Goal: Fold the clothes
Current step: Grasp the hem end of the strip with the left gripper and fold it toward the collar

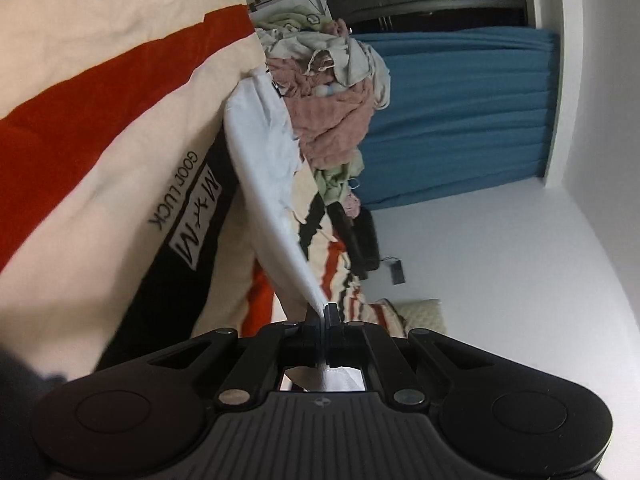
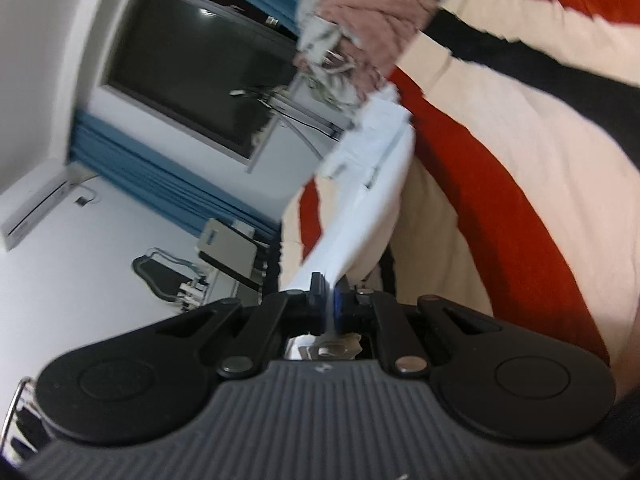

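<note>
A white garment point(image 1: 260, 140) stretches from my left gripper point(image 1: 323, 314) away toward a heap of clothes point(image 1: 332, 96). The left gripper is shut on an edge of this white cloth, which runs pinched between the black fingers. In the right wrist view the same white garment point(image 2: 372, 184) leads up from my right gripper point(image 2: 329, 298), shut on another edge of it. Both views are tilted, and the cloth hangs lifted above a cream, red and black striped bedspread point(image 1: 100, 112) point(image 2: 520, 184).
The clothes heap point(image 2: 372, 28), pink, white and green, lies on the bedspread beyond the white garment. Blue curtains point(image 1: 460, 120) point(image 2: 168, 176), a dark window point(image 2: 192, 64) and white walls stand behind. A black object point(image 1: 362, 240) lies near the bed's far end.
</note>
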`<state>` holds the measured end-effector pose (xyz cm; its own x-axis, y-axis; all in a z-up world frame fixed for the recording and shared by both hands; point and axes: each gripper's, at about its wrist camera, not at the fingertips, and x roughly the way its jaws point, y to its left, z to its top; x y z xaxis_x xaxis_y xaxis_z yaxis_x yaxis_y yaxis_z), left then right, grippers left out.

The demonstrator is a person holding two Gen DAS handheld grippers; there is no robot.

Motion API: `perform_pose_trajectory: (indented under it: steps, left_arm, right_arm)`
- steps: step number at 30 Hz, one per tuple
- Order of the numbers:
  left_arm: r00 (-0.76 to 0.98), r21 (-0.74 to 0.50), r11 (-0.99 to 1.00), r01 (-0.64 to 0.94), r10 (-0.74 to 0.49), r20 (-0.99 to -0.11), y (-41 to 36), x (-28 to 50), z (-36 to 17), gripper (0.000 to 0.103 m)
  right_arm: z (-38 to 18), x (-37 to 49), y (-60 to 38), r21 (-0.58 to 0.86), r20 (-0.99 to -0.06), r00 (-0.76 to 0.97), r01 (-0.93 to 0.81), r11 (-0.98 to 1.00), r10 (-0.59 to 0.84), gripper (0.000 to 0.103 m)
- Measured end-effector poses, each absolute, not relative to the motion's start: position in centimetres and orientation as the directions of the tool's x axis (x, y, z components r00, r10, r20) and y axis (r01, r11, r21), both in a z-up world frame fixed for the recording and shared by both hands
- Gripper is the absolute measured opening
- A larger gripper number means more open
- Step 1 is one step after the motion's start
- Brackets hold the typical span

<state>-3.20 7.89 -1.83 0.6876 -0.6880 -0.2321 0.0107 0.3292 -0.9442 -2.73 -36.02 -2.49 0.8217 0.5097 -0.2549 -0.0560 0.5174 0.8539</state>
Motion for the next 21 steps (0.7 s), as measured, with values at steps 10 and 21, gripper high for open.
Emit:
perform_pose_trajectory:
  steps: [10,21]
  left_arm:
    - [0.695,-0.959,0.270,-0.084,-0.674,-0.251,10.2,-6.8,-3.7,0.001]
    - [0.750,-0.882,0.466,-0.067,-0.559,-0.353,6.9,12.8,-0.6,0.001]
  right_arm:
    - [-3.7,-7.8,-35.2,0.859,-0.259,0.830,-0.036,0.511,0.494,0.007]
    - [-2.5,9.0,-35.7,0.849,-0.330,0.848,0.074,0.523,0.416,0.007]
